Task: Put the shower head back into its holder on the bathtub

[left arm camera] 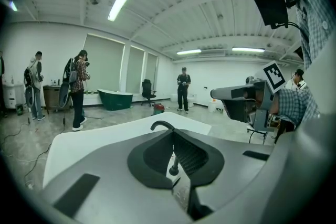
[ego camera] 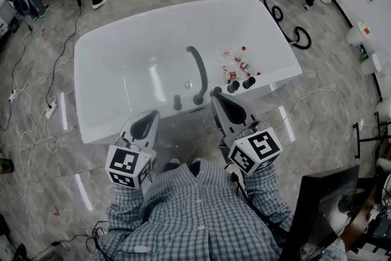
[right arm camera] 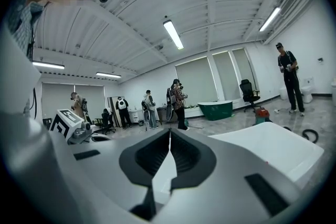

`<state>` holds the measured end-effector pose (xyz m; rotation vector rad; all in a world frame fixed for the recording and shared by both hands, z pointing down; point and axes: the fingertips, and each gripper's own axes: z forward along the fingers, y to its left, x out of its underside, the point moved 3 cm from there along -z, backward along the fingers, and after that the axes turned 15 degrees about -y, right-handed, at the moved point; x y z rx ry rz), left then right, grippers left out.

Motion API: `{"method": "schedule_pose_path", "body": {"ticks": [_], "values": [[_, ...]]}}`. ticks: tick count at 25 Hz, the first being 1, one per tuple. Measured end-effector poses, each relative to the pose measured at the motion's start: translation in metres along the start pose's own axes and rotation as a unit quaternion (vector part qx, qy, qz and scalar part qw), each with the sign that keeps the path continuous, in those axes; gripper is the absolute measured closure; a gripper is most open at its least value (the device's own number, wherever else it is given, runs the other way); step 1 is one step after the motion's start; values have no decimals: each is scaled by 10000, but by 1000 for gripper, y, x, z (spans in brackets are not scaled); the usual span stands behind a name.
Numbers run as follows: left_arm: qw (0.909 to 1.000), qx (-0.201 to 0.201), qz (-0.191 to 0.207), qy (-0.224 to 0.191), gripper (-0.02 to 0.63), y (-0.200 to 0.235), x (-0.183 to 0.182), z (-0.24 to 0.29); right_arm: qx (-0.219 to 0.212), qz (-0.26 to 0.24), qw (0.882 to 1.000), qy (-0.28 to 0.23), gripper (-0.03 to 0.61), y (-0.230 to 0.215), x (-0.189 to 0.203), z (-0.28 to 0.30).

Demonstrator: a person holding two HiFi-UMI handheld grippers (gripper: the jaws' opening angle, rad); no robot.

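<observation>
progress is hard to fix from this moment, since neither gripper carries anything. left gripper [ego camera: 149,116] is clenched, jaws together on nothing, and right gripper [ego camera: 215,98] is clenched too, its pads meeting at the tip with only white tub behind them. both hover just short of the near rim of the bathtub [ego camera: 110,52]. along that rim stands a row of dark fittings: a small knob [ego camera: 177,102], a long curved bar [ego camera: 197,70] that rises from the rim and arcs over the basin, and two round-topped posts [ego camera: 233,87] [ego camera: 248,82] near the right gripper's tip. which of these is the shower head and which the spout i cannot tell. no loose head or hose shows in the basin or on the floor around the tub, so as a judgement the head sits on the rim among these fittings, which suits a finished job as well as one where it waits to be lifted out. for room, the basin is wide and open to the left of the bar. to its right a cluster of small bottles [ego camera: 235,64] crowds the ledge just behind the posts, so a sweep there could topple them. cables [ego camera: 49,88] trail on the floor at left, and a vacuum hose [ego camera: 293,33] curls past the far right corner.
</observation>
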<state>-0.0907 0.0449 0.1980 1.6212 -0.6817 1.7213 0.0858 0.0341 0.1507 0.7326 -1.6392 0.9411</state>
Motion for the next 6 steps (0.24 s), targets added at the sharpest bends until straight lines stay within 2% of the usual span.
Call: {"method": "schedule_pose_path", "body": {"ticks": [6], "values": [[10000, -18, -16, 60, 603, -7, 0, 5, -81, 28, 10000, 29, 557, -5, -5, 1]]}}
